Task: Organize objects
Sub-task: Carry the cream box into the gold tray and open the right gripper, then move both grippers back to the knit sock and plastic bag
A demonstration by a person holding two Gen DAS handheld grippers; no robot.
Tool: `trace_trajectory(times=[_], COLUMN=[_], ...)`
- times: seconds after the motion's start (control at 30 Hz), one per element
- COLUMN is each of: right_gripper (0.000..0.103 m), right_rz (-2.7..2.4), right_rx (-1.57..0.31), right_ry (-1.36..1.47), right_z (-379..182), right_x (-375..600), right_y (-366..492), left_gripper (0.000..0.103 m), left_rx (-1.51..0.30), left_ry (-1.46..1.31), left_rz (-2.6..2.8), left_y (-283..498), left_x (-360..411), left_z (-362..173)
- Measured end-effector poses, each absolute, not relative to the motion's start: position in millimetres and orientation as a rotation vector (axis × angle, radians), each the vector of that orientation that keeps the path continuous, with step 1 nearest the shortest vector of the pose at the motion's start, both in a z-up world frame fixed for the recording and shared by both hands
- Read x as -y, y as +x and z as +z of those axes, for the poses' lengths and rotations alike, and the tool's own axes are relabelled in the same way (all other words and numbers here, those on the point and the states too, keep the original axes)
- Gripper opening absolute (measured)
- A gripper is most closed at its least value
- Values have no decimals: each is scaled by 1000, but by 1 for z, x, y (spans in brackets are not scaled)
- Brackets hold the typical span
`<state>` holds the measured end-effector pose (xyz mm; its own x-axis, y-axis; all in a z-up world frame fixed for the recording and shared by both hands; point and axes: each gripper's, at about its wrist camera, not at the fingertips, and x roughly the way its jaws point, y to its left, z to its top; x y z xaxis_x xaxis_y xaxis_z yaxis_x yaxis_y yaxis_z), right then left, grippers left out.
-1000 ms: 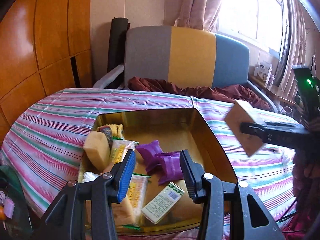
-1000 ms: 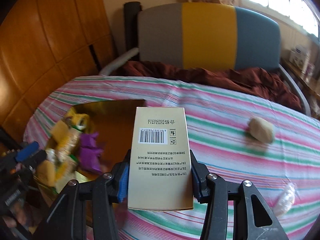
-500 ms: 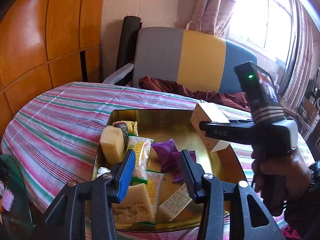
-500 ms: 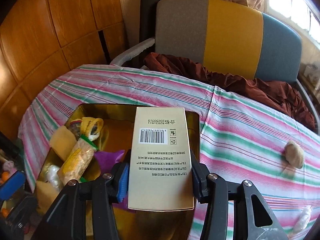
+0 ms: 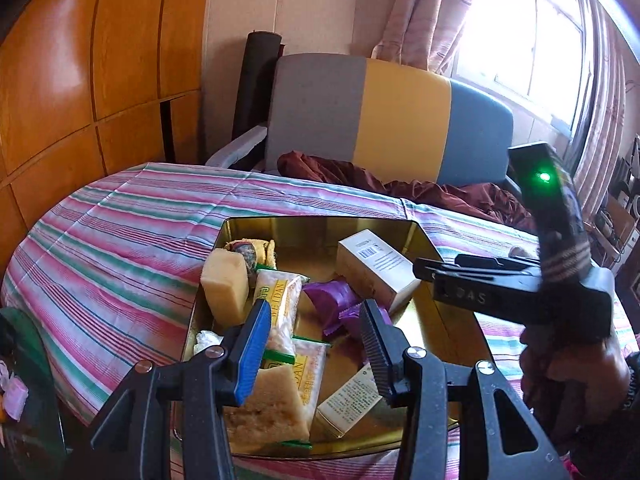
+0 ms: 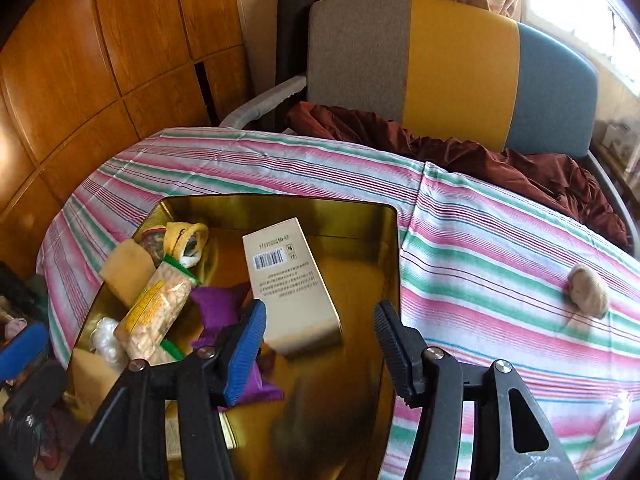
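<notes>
A gold tin tray (image 5: 320, 222) (image 6: 280, 202) sits on the striped tablecloth and holds snack packets (image 5: 280, 300), a yellow sponge block (image 5: 224, 284), purple pouches (image 6: 220, 308) and a small printed carton (image 5: 348, 400). A beige barcode box (image 6: 288, 276) (image 5: 372, 268) lies tilted inside the tray, leaning over the purple pouches. My right gripper (image 6: 320, 312) hangs just above it with jaws opening, and the pads are off the box. Over the tray's near end my left gripper (image 5: 313, 312) stands open with nothing in it.
On the cloth to the tray's right lie a round beige lump (image 6: 588, 290) and a small clear wrapper (image 6: 612, 420). A grey, yellow and blue chair (image 6: 440, 68) with a maroon cloth stands behind the table. A hand (image 5: 568, 372) holds the right gripper.
The right gripper carried the beige box leftward over the tray, lowered it and let it go; the box now lies tilted in the tray. The left gripper stayed put.
</notes>
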<state>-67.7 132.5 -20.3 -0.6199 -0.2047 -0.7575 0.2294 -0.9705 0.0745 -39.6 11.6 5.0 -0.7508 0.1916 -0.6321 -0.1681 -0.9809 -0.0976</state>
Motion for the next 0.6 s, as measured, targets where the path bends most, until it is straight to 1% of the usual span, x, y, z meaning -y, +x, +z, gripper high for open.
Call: trace_trajectory(times=[0.03, 0.17, 0.37, 0.6], right_gripper=[58, 66, 71, 72], right_rz=[-2631, -2643, -2690, -2814], right_rx=[-39, 5, 68, 141], right_ry=[1220, 1210, 1210, 1271], right_z=[-19, -16, -10, -6], right_x=[-135, -154, -198, -278], right_y=[-64, -46, -21, -7], left_gripper=[46, 46, 46, 46], left_rx=[47, 26, -26, -99], left_ry=[-1006, -1000, -982, -980], left_rz=[2769, 2754, 2728, 2684], left_y=[-39, -36, -31, -26], left_x=[-13, -19, -34, -59], left_z=[5, 6, 9, 8])
